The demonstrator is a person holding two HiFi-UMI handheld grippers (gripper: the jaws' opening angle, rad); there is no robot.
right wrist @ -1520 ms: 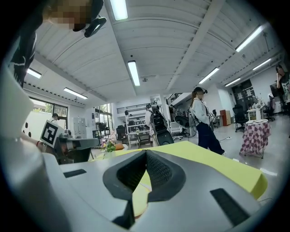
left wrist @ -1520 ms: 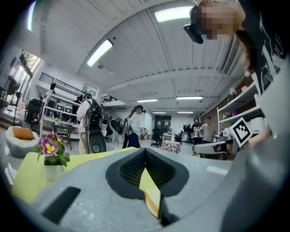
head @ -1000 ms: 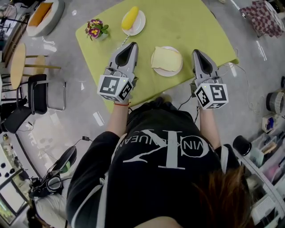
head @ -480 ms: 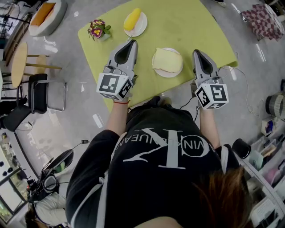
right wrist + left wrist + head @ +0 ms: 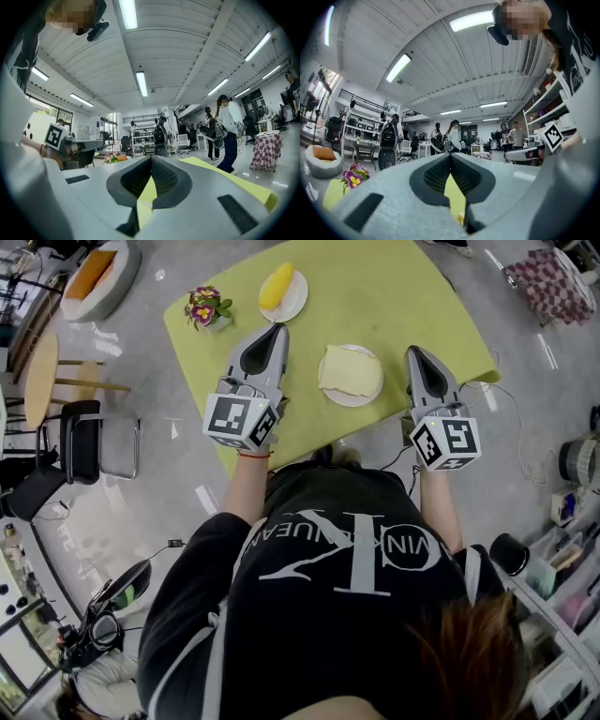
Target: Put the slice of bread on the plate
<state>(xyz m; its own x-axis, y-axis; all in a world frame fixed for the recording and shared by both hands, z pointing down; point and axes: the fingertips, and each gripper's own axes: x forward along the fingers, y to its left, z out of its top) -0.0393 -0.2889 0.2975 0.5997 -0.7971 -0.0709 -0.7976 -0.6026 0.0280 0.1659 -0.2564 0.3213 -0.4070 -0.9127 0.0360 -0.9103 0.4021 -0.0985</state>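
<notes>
We hold our left hand-held gripper (image 5: 277, 331) clenched and empty, our right hand-held gripper (image 5: 413, 352) likewise clenched on nothing, both over the green worktop (image 5: 412, 296), between them the slice of bread (image 5: 349, 369) lying on its white plate (image 5: 360, 398), potted flowers (image 5: 204, 306) farther left

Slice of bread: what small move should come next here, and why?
Probably just drawing both grippers back: the pale square slice of bread already lies on the small white round plate on the yellow-green table, and the left gripper and right gripper sit either side with jaws shut, empty.
</notes>
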